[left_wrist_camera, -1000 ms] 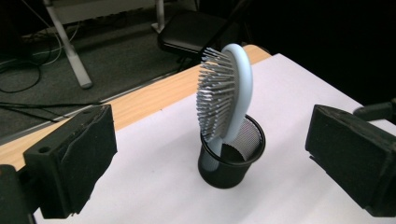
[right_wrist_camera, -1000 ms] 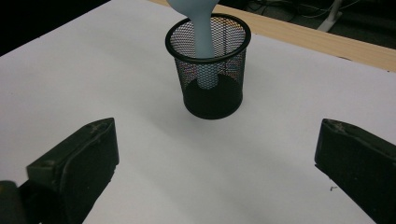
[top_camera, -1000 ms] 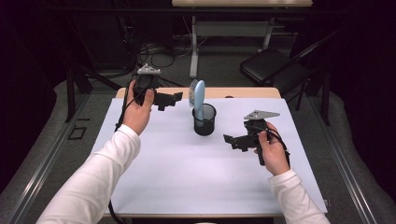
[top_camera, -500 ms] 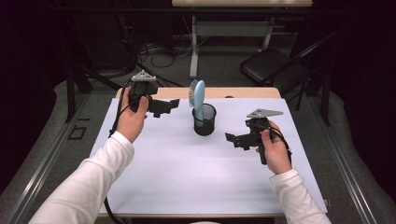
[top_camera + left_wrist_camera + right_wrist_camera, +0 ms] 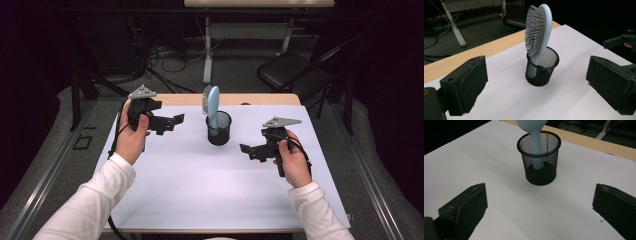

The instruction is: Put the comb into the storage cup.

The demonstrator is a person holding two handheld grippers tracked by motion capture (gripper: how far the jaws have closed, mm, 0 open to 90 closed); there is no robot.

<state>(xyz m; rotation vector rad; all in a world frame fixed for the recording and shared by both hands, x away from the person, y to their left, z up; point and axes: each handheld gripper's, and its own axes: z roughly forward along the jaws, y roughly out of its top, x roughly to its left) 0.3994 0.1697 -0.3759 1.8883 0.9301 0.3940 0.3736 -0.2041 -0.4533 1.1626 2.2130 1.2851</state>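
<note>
On the white table point(image 5: 200, 190), 2 wide-open, empty grippers, left point(image 5: 170, 121) and right point(image 5: 248, 151), flank the hairbrush point(image 5: 212, 102) in its cup point(image 5: 218, 131).

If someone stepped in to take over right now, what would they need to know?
Left gripper: open, holds nothing, off the cup's left side, aimed at it.
Right gripper: open, holds nothing, off the cup's right side.
Hairbrush: stands handle-down in the black mesh cup mid-table, leaning on its rim, bristles facing the left gripper.
Done: nothing gripped.
Left: probably close in on the brush or cup and grip it.
</note>
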